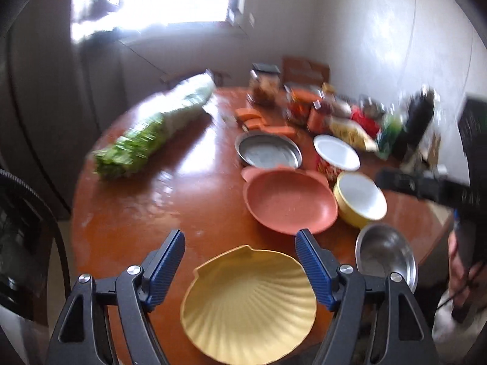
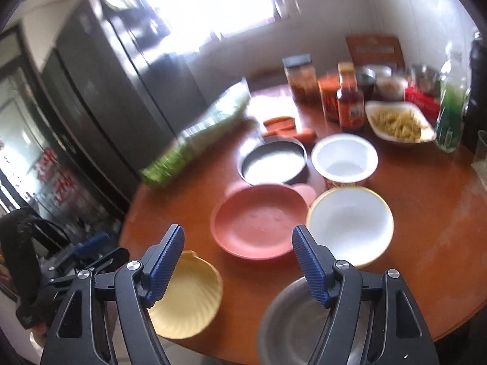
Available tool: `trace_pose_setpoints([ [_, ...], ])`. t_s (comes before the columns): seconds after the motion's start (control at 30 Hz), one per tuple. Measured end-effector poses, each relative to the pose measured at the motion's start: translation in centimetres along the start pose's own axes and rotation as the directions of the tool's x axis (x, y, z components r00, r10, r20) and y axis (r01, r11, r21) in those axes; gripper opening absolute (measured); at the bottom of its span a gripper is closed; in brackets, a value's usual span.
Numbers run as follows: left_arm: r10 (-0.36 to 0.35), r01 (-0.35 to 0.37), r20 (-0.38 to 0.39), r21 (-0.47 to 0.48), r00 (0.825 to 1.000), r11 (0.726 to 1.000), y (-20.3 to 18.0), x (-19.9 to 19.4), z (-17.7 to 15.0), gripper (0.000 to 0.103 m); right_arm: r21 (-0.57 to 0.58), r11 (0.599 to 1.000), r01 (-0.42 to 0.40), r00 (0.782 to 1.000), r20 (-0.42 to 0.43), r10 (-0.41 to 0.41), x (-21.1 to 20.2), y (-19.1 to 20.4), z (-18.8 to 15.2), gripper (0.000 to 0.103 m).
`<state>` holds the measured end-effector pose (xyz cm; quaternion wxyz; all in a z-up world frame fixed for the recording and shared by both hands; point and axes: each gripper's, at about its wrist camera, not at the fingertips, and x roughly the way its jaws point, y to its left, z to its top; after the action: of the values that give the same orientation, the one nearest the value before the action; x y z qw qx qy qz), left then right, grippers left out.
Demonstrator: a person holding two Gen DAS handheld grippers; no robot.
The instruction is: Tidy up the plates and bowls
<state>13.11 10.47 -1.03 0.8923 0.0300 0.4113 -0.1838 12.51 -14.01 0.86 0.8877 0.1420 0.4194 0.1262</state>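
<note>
Left gripper (image 1: 240, 257), fingers wide and empty, above the yellow shell plate (image 1: 249, 307) at lower centre. Right gripper (image 2: 239, 252) likewise spread and empty; only its view shows the noodle dish (image 2: 398, 123) clearly. Steel bowl (image 2: 292, 322) cut off at bottom; the far jars are blurred.

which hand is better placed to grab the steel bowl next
Right, probably. The right tongs hang open just above the round stainless steel bowl. The left tongs are open over the yellow shell-shaped plate.
</note>
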Motion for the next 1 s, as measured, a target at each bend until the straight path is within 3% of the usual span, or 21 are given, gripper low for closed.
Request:
trace_pose_setpoints([
  [0.07, -0.043, 0.043, -0.08, -0.001, 0.996, 0.999, -0.2, 2.1, 1.2, 0.075, -0.007, 1.0, 0.006, 0.999, -0.054, -0.006, 1.1, -0.1, 1.3, 0.075],
  [0.17, -0.049, 0.045, -0.14, -0.033, 0.989, 0.998, 0.3, 4.6, 2.5, 0.069, -0.026, 1.0, 0.016, 0.992, -0.127, -0.019, 3.1, 0.0, 3.2, 0.075],
  [0.43, -0.022, 0.01, -0.175, -0.067, 0.984, 0.998, 1.6, 8.2, 5.6, 0.066, -0.014, 0.997, 0.078, 0.943, -0.323, -0.079, 9.2, -1.1, 6.1, 0.075],
  [0.6, -0.023, 0.008, -0.23, -0.065, 0.973, 0.998, 2.2, 11.0, 6.1, 0.066, -0.042, 0.989, 0.142, 0.919, -0.366, -0.148, 11.7, -2.0, 6.9, 0.075],
  [0.73, -0.04, 0.026, -0.267, -0.054, 0.963, 0.998, 2.2, 12.6, 6.3, 0.066, -0.071, 0.977, 0.203, 0.884, -0.416, -0.214, 13.9, -2.9, 7.1, 0.075],
  [1.0, -0.051, 0.044, -0.332, -0.027, 0.942, 0.999, 1.5, 14.9, 6.4, 0.066, -0.113, 0.966, 0.233, 0.846, -0.466, -0.258, 16.5, -3.0, 7.3, 0.075],
])
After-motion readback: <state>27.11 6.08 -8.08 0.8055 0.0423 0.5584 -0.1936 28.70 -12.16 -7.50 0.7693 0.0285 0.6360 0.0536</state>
